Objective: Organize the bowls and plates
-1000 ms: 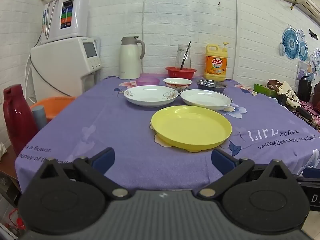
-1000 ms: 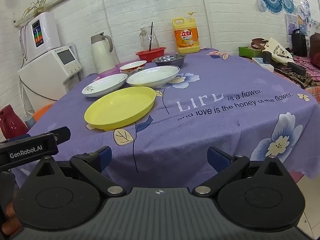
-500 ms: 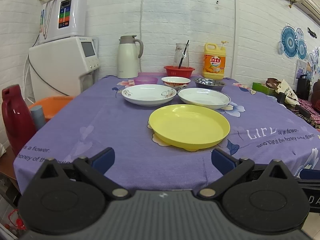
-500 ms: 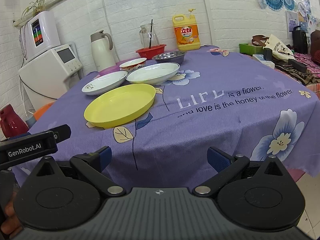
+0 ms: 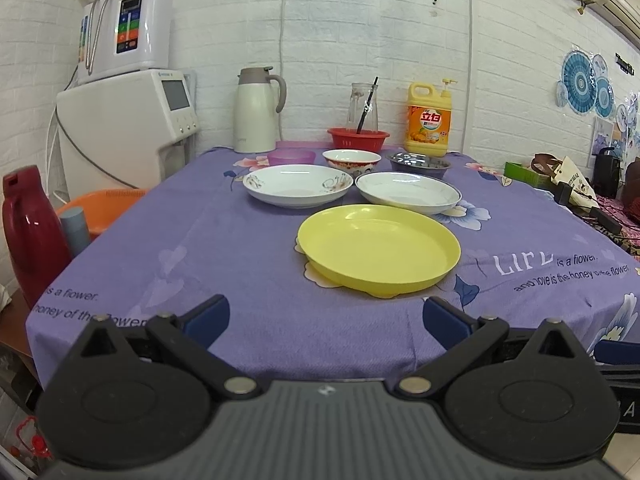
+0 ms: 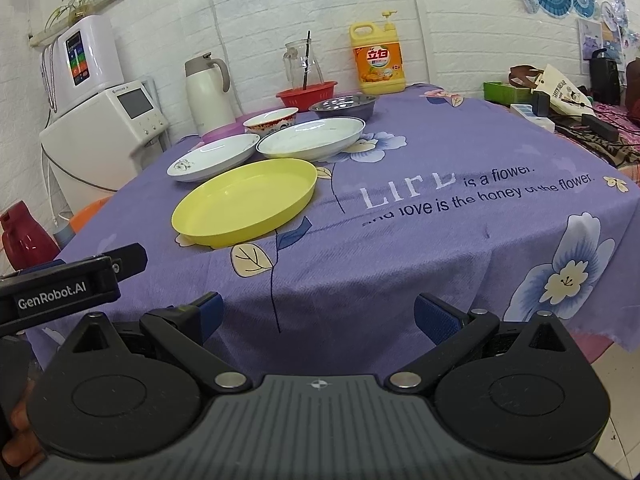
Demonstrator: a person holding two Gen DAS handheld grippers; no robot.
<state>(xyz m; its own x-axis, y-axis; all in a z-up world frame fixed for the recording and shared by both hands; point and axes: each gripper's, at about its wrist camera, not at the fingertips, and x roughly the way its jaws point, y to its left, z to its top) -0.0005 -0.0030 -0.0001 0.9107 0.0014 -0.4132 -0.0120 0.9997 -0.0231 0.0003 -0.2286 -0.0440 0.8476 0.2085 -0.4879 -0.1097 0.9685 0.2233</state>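
A yellow plate [image 5: 378, 248] [image 6: 246, 200] lies nearest on the purple tablecloth. Behind it lie a white flower-patterned plate [image 5: 298, 185] [image 6: 212, 157] on the left and a white blue-rimmed plate [image 5: 408, 192] [image 6: 312, 138] on the right. Further back stand a purple bowl [image 5: 291, 157], a red-patterned bowl [image 5: 351, 160] [image 6: 271, 120] and a steel bowl [image 5: 419, 162] [image 6: 345, 106]. My left gripper [image 5: 326, 320] is open and empty at the table's near edge. My right gripper [image 6: 318, 316] is open and empty at the near edge, right of the left one.
A red strainer basket [image 5: 358, 138], a glass jar, a white thermos jug [image 5: 256, 110] and a yellow detergent bottle [image 5: 429, 120] line the wall side. A water dispenser [image 5: 128, 120] and a red flask [image 5: 32, 232] stand left of the table. Clutter lies at the right.
Both grippers shifted slightly, so the view of the table moved a little. The plates and bowls have not moved.
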